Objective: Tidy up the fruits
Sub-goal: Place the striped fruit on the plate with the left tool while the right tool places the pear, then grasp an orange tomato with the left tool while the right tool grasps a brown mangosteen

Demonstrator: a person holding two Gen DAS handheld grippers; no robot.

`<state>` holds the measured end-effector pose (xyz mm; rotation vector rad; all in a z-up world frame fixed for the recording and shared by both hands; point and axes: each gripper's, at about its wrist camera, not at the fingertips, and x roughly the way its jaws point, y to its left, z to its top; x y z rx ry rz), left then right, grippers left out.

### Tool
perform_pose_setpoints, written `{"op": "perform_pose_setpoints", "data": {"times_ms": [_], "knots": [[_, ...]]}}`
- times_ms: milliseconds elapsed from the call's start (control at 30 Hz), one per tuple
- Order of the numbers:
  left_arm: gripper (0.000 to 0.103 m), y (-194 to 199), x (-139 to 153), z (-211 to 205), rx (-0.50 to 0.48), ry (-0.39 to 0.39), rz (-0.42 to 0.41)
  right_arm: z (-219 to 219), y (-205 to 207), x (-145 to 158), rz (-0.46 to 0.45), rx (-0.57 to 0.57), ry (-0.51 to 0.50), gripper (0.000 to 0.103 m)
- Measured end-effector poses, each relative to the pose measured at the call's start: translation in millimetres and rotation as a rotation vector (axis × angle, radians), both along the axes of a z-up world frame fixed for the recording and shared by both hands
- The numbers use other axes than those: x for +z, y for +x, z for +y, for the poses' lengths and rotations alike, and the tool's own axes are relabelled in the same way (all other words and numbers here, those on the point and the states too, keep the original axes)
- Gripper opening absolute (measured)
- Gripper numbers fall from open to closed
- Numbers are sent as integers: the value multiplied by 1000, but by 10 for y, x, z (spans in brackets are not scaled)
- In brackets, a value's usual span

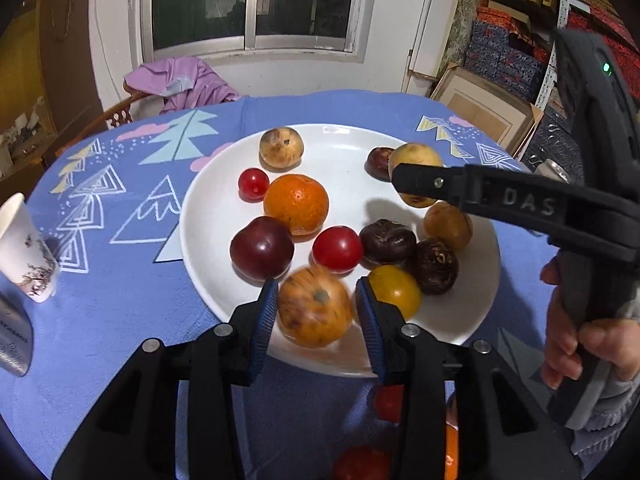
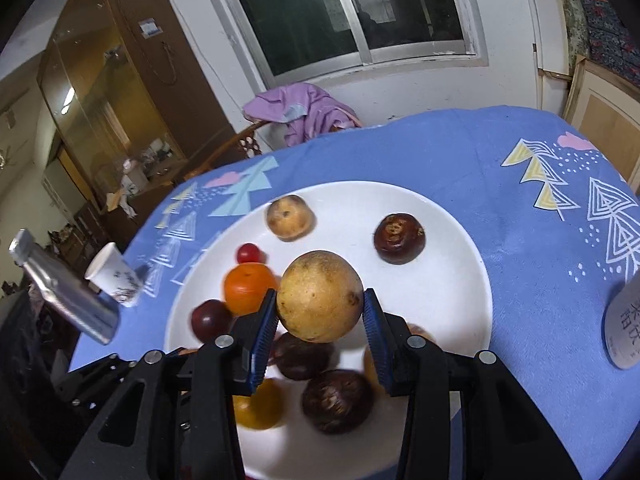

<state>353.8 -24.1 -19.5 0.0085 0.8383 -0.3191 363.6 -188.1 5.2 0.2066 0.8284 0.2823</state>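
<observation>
Left claw (image 1: 316,312) grips a mottled orange-brown fruit (image 1: 315,307) between its blue pads, just above the near rim of the white plate (image 1: 224,216) — fruit is blurred, so it may be in motion. Right claw (image 2: 320,320) holds a yellow-tan round fruit (image 2: 319,295) over the plate's middle, pads on both sides.

Already on the plate: an orange (image 1: 296,204), a dark red plum (image 1: 262,248), two red cherry tomatoes (image 1: 337,249), a yellow tomato (image 1: 395,290), wrinkled dark passion fruits (image 1: 387,242). Plate sits on the counter with its blue tree-print cloth (image 1: 120,200); a paper cup (image 1: 24,252) stands off to the left.

To do it well — lower each fruit into a bare patch of plate, beside like-coloured ones probably, and open only once it rests so it doesn't roll. Keep the two claws apart; they are close over the same plate.
</observation>
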Motion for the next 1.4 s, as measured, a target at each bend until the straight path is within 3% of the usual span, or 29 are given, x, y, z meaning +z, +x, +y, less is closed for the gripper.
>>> {"op": "perform_pose_setpoints", "data": {"times_ms": [67,100,133,333,467,633,800,1000,1067,1167,1267,1400], "knots": [[53,28,24,62,24,-22,-18,5,39,-64,10,-4,-19,43],[68,30,28,78,34,-18,-27,22,36,-61,-5,-6,-40,43],[73,31,30,84,36,-17,-31,43,26,-54,-12,-10,-64,43],[75,-31,60,88,29,-9,-37,33,-71,13,-41,-8,-54,45],[85,-112,166,166,57,-18,-68,-72,-279,345,-109,-12,14,48],[91,-355,393,342,107,-66,-97,-45,-945,931,-276,31,27,78],[97,-869,397,491,143,-27,-136,73,-1441,1139,-313,90,-10,92],[98,-1455,75,632,192,-2,-101,-16,-1898,877,-276,92,-36,99],[98,-1635,32,573,165,-1,-103,-109,-1990,717,-241,76,-37,99],[98,-1812,-30,405,115,79,-124,-291,-2105,463,-180,36,-40,99],[98,-1869,-78,282,83,141,-133,-474,-2120,277,-100,0,18,99],[98,-1823,-140,256,69,144,-100,-540,-2090,252,-79,-10,68,99]]}}
